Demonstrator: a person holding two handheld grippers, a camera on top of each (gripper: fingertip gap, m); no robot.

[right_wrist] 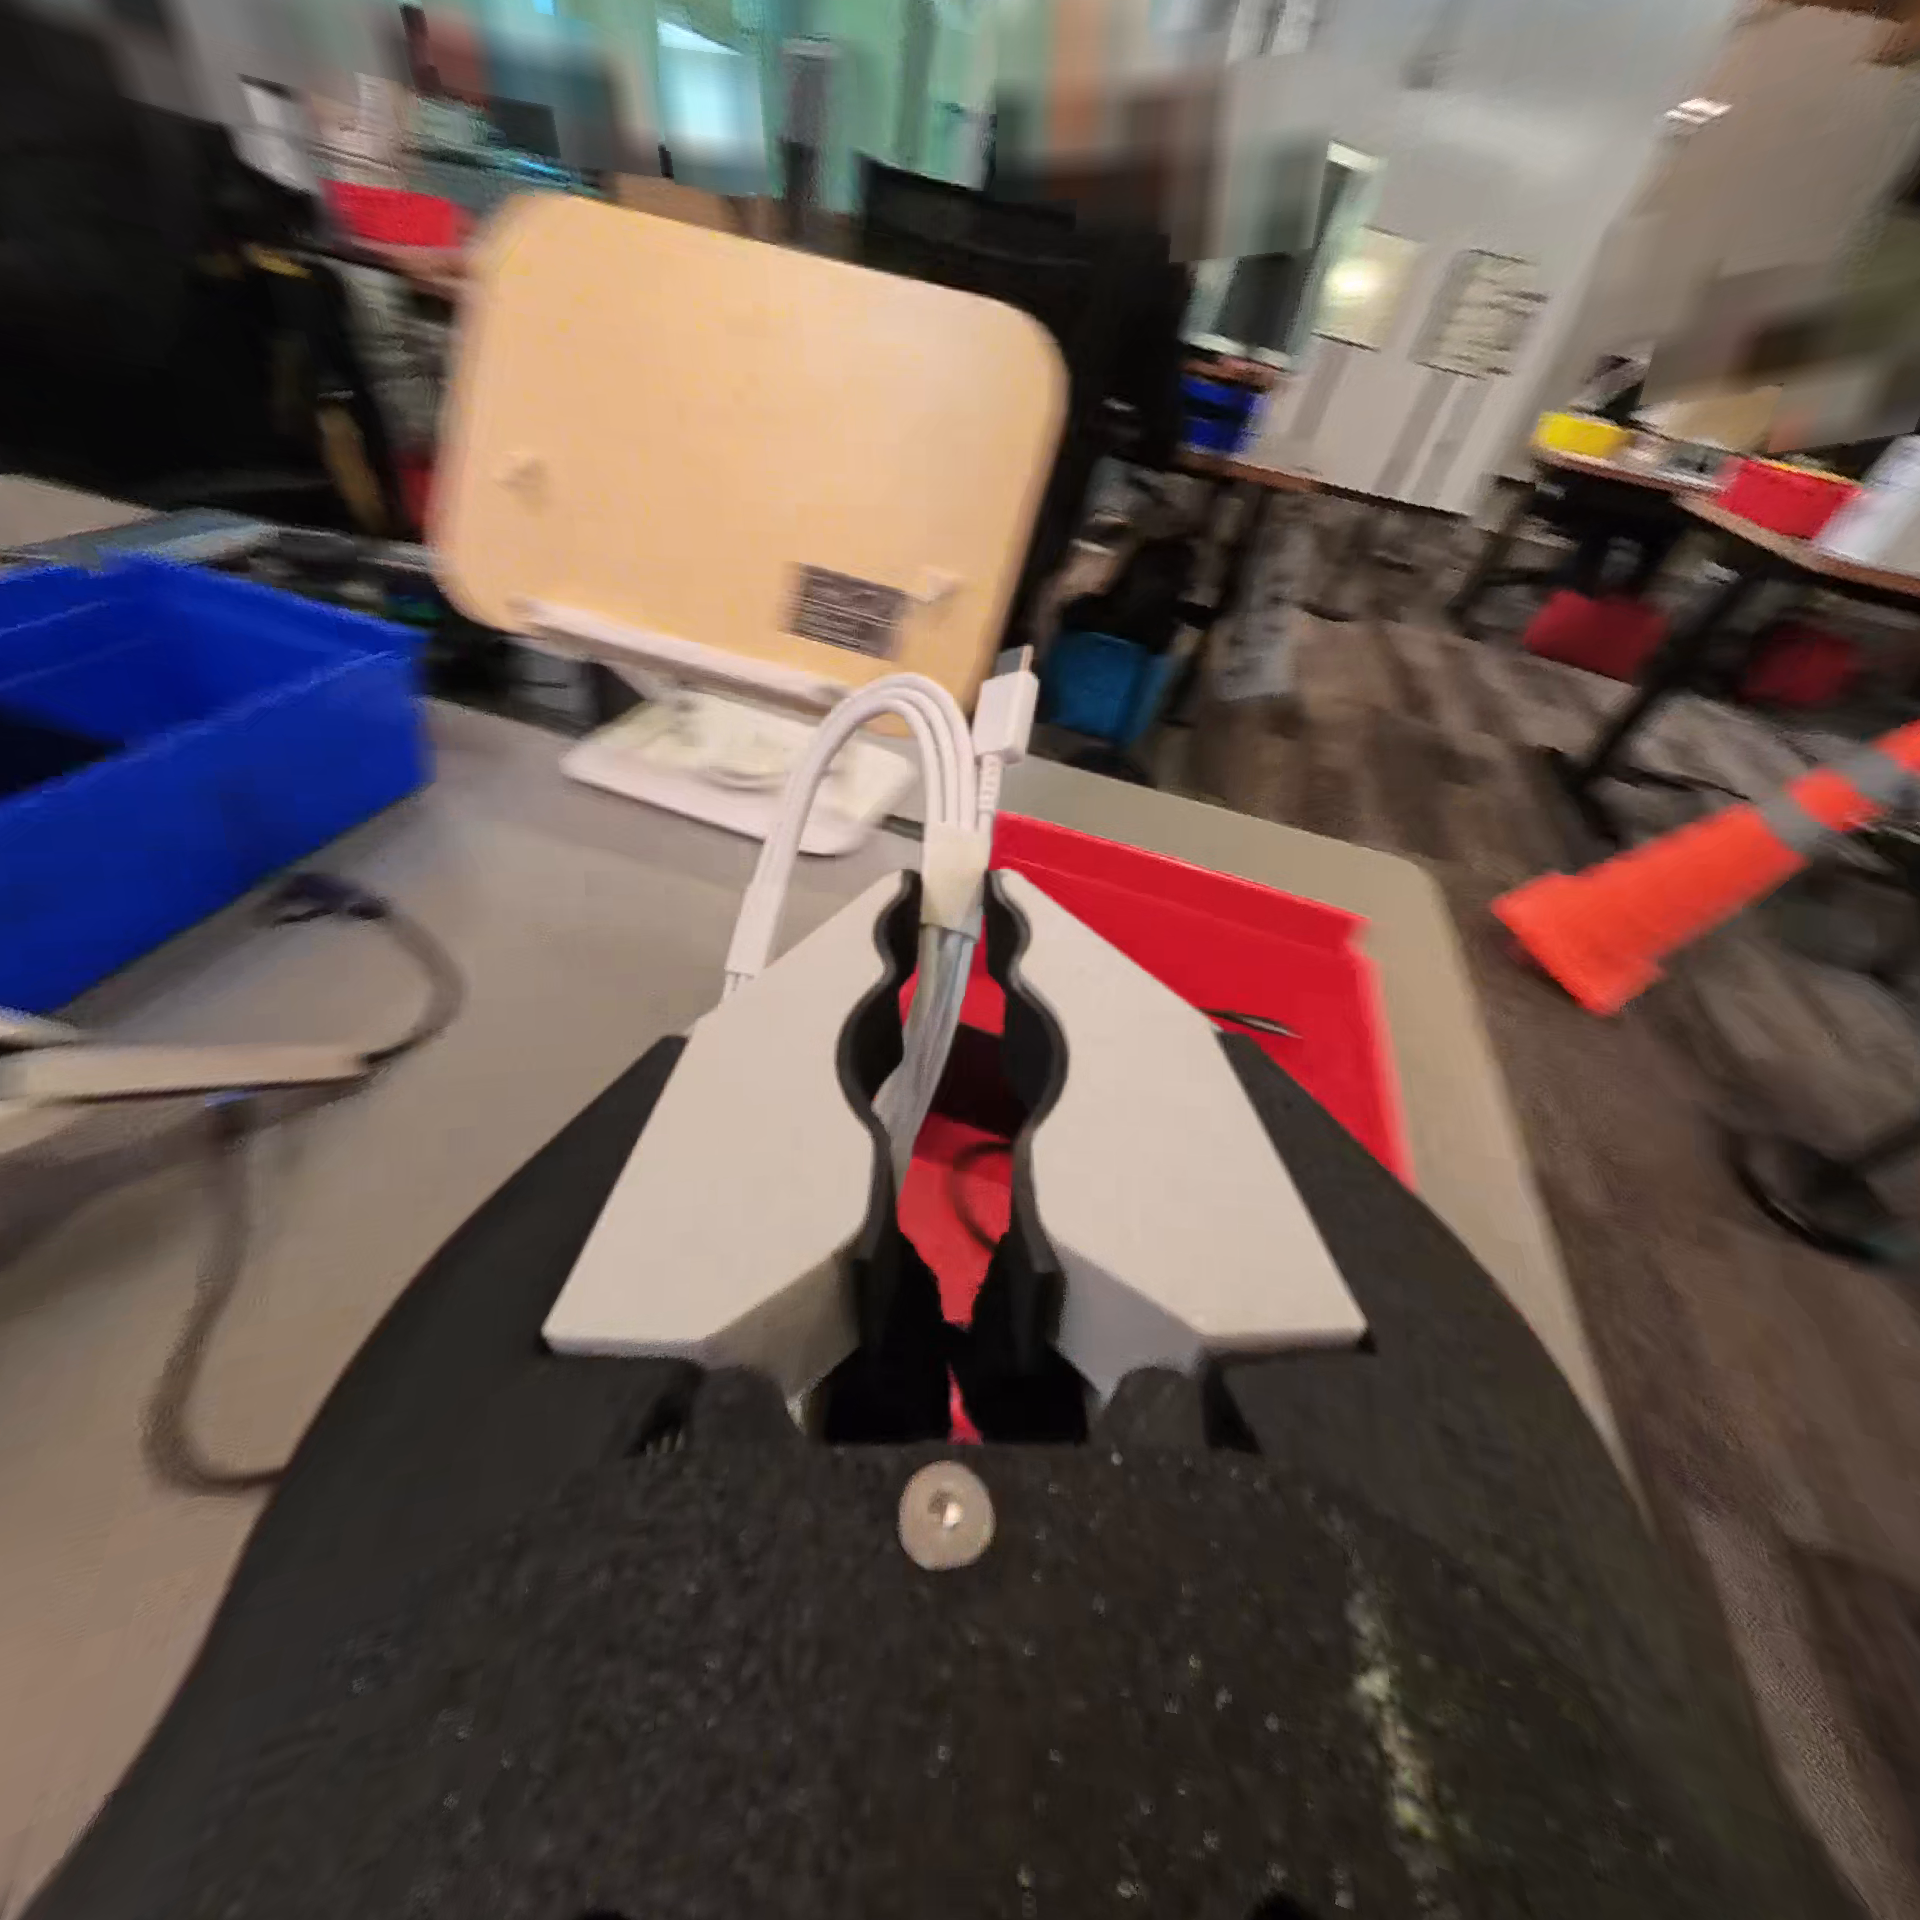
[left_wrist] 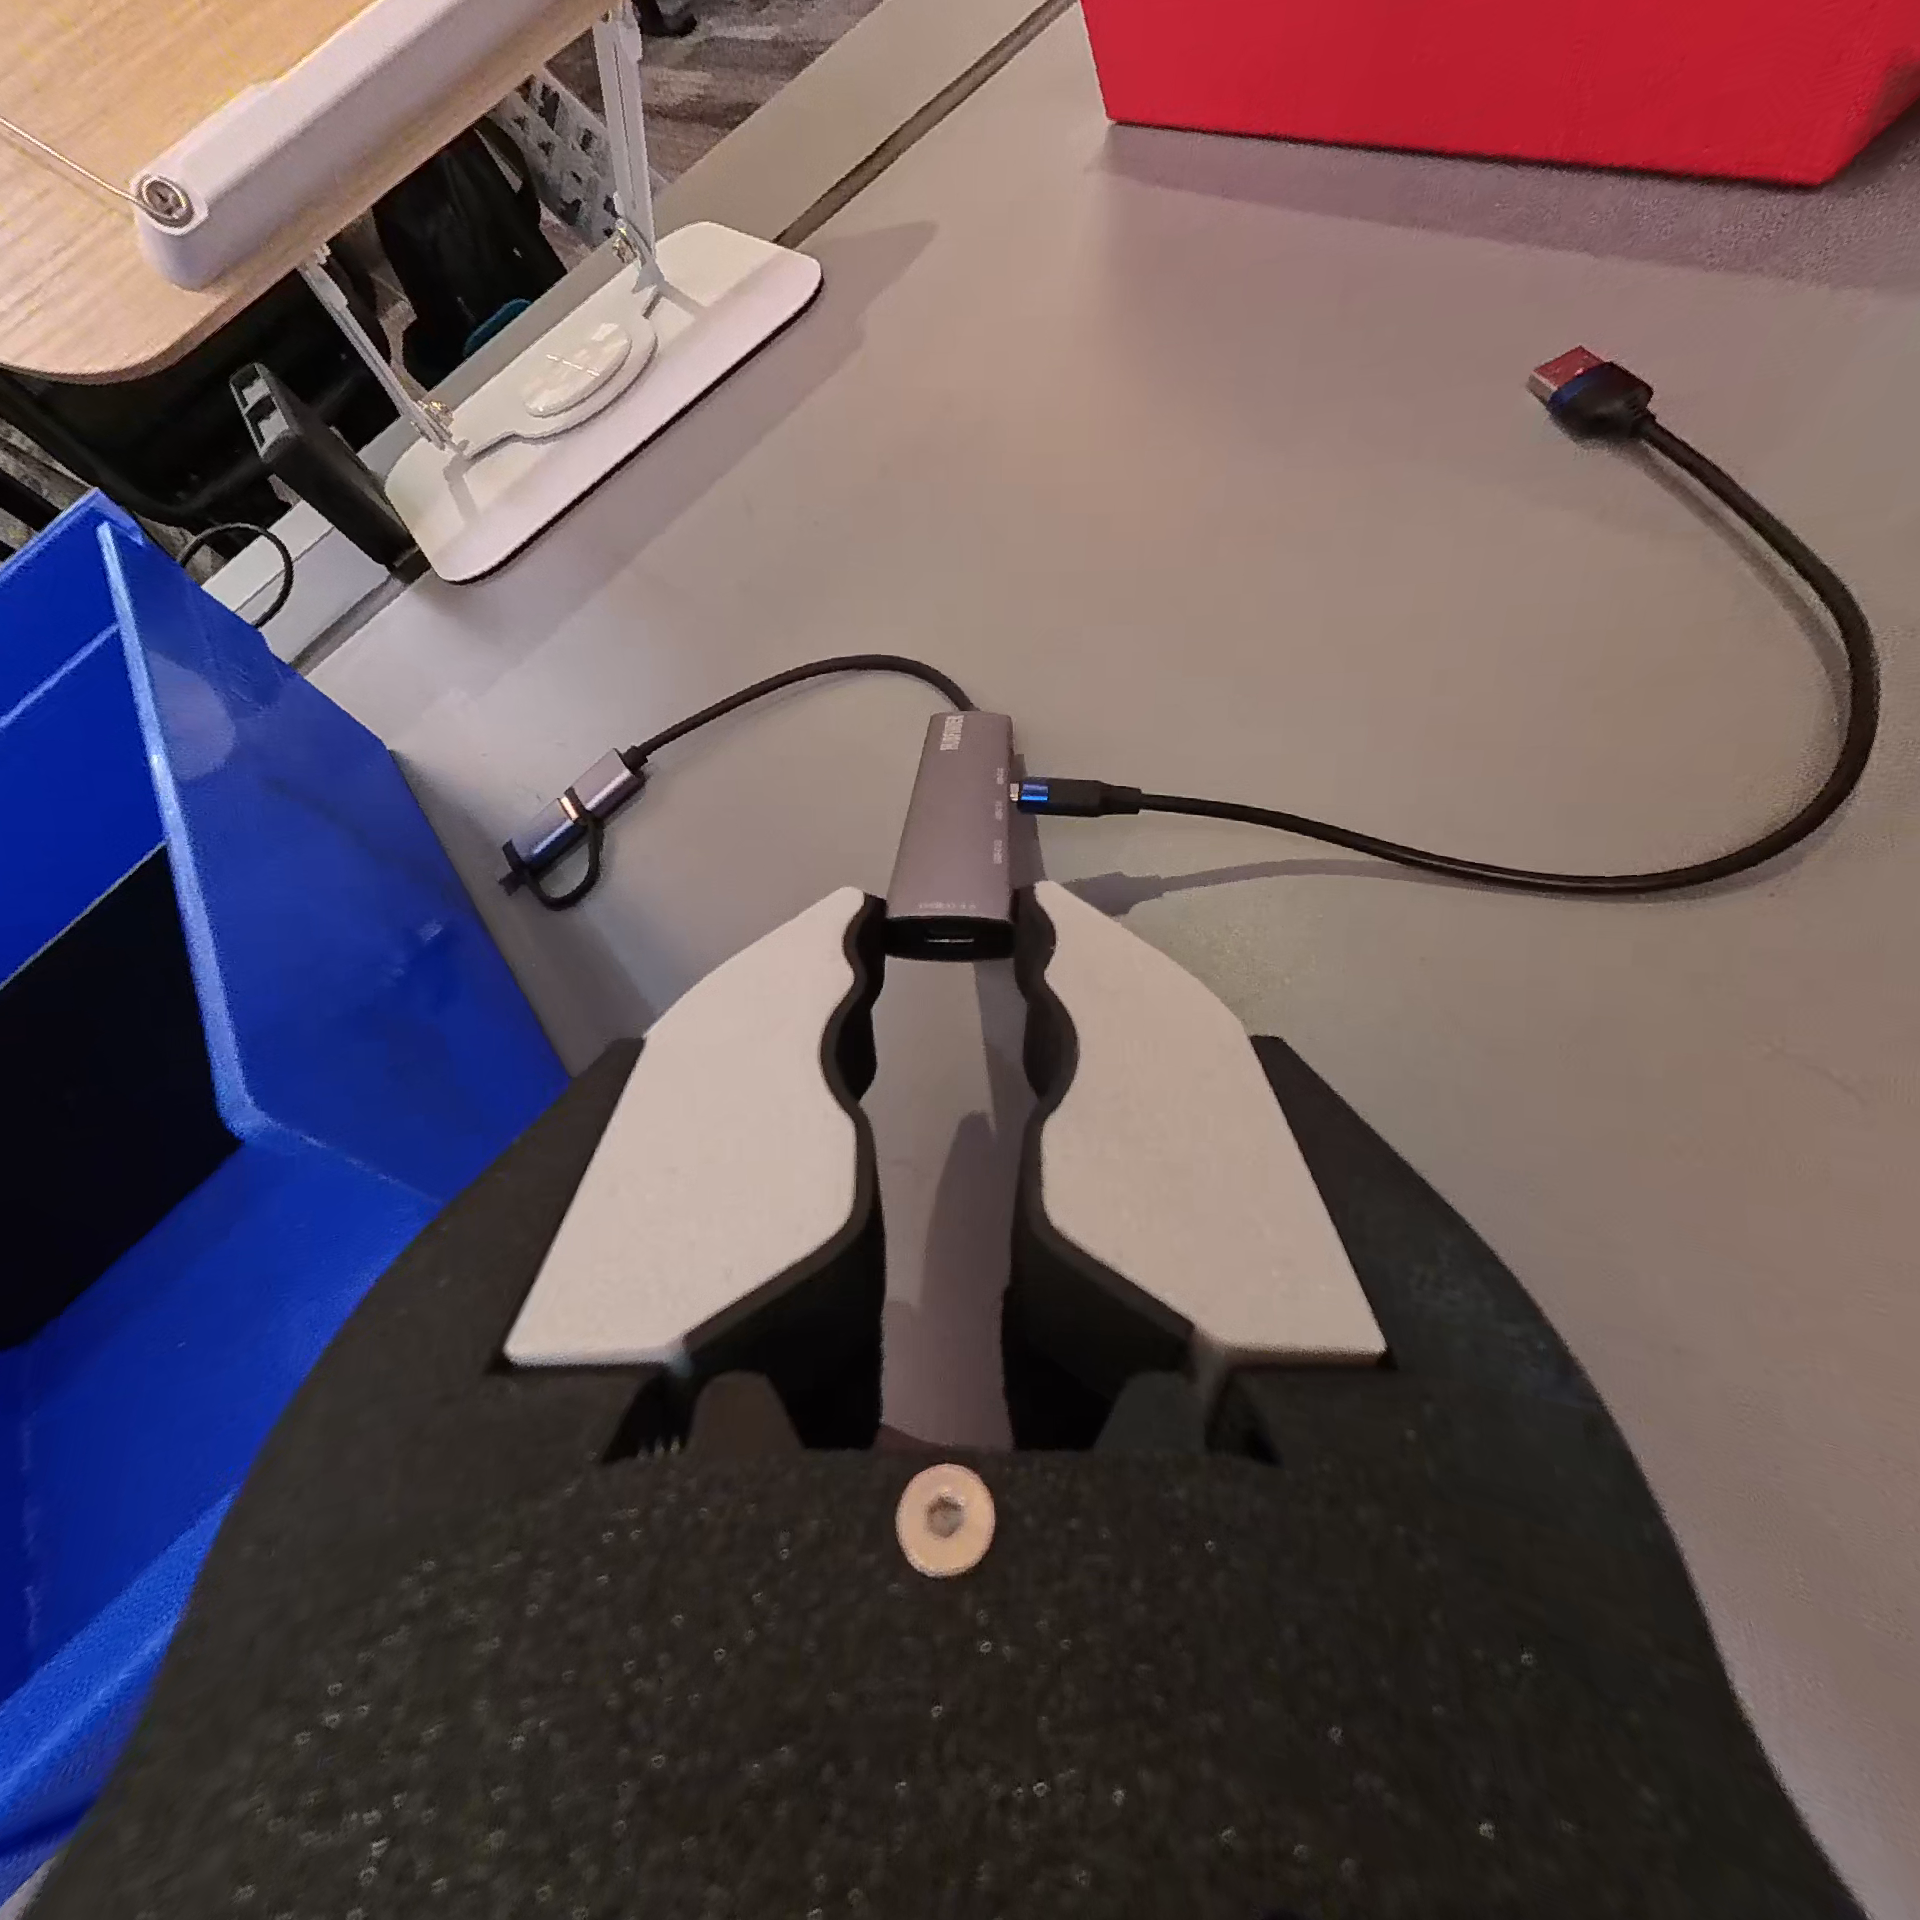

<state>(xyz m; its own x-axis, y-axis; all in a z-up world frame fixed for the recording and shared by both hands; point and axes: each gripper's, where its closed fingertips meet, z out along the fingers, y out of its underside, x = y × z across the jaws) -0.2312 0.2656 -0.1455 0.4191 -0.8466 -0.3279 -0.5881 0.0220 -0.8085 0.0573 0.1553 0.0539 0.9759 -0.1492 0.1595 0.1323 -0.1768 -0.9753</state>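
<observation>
In the left wrist view the hub (left_wrist: 956,821) lies on the table (left_wrist: 1351,1143) at frame centre, its near end between the fingertips of the left gripper (left_wrist: 948,914). One cable (left_wrist: 1558,862) runs from the hub's right side and loops to the upper right. Another cable (left_wrist: 790,686) leaves its far end toward the left. A bin (left_wrist: 260,935) stands at the left edge, a second bin (left_wrist: 1507,83) at the upper right, a stand (left_wrist: 623,395) at the upper left.

In the right wrist view a bundled cable (right_wrist: 935,810) rises from between the fingertips of the right gripper (right_wrist: 951,904) at centre, with the stand behind it.
</observation>
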